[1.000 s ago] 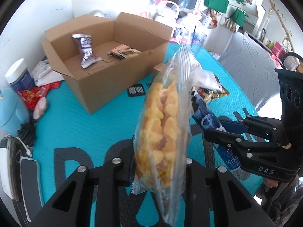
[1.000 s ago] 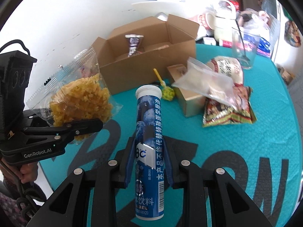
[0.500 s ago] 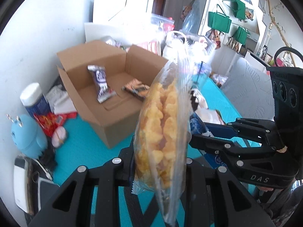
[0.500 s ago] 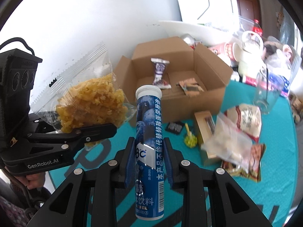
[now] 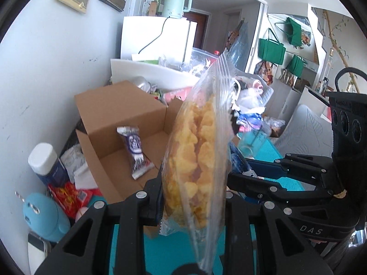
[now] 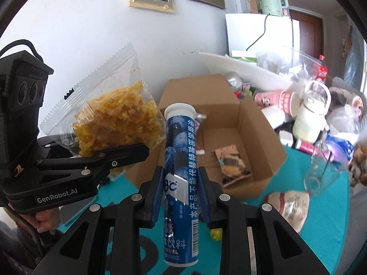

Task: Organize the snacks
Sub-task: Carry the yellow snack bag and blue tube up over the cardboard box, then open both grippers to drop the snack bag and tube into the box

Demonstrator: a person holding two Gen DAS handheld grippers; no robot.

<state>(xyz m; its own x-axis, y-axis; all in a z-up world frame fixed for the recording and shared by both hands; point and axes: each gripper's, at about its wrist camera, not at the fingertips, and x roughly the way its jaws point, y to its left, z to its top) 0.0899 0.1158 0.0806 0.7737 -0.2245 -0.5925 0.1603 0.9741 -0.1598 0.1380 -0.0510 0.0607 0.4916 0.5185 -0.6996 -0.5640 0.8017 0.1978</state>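
Both grippers have risen and closed on the cardboard box (image 6: 231, 123), which fills more of each view than a second ago. From the left wrist, the left gripper (image 5: 192, 197) pinches the clear bag of yellow puffs (image 5: 195, 160), hiding what may be the brown packet (image 6: 231, 162) the right view shows. Right gripper (image 6: 181, 190) clamps the blue tube (image 6: 181, 171) upright.
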